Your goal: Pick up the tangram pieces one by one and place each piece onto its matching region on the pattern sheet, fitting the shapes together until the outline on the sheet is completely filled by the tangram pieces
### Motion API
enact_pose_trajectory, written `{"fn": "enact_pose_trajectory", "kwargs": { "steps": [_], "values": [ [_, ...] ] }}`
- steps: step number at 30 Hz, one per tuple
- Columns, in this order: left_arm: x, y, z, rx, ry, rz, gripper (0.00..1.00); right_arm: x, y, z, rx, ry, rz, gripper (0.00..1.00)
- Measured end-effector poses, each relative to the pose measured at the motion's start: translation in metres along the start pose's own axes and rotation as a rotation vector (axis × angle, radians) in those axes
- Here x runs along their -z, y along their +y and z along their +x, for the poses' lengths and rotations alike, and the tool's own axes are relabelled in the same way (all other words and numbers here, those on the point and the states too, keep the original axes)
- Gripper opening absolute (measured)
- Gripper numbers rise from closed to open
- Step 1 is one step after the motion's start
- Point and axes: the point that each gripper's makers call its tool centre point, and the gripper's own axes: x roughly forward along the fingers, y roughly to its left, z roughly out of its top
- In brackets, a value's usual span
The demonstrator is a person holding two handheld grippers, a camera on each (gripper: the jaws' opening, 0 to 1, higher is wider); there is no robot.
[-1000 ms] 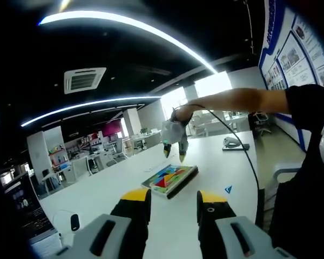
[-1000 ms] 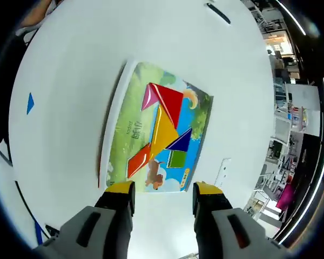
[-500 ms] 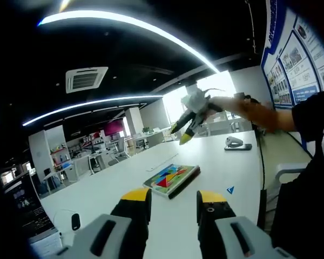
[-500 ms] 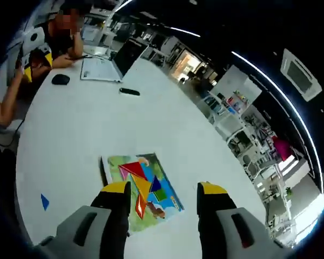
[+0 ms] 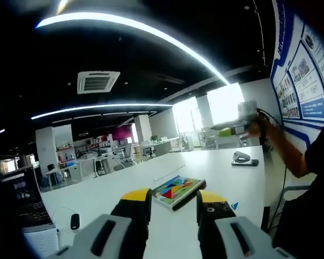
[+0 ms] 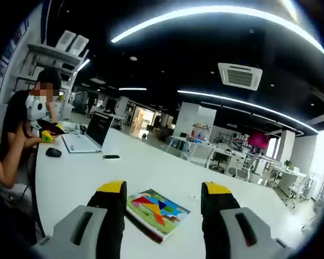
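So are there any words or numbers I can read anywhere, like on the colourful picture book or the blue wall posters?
None can be read.
Colourful pattern sheet: any print too small.
Blue and white wall posters: text lines blurred.
Open grey laptop: no legible mark.

One pattern sheet (image 6: pixel 158 210); one laptop (image 6: pixel 90 136); one mouse (image 6: pixel 53 152); one phone (image 6: pixel 110 157)

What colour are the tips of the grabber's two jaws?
Yellow, on black jaws. The right gripper shows it best, in the right gripper view.
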Motion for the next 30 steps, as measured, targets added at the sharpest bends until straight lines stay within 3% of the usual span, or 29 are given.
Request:
{"fn": "enact_pose_trajectory", "kwargs": {
  "steps": [4, 9, 14, 22, 30],
  "values": [
    [-0.008, 0.006, -0.002, -0.018, -0.047, -0.045, 0.34, 0.006, 0.0, -0.021, 0.0, -0.038, 0.066, 0.65],
    [-0.012, 0.002, -0.002, -0.015, -0.063, -0.051, 0.34, 0.005, -0.003, -0.046, 0.02, -0.108, 0.1, 0.63],
    [-0.018, -0.003, -0.002, -0.006, -0.063, -0.027, 0.34, 0.005, -0.005, -0.052, 0.023, -0.09, 0.069, 0.6],
    [-0.021, -0.002, 0.001, -0.009, -0.075, -0.032, 0.34, 0.016, -0.007, -0.048, 0.029, -0.048, 0.058, 0.6],
    [-0.019, -0.001, 0.005, -0.008, -0.072, -0.048, 0.35, 0.023, 0.007, -0.034, -0.026, -0.019, 0.103, 0.66]
  ]
}}
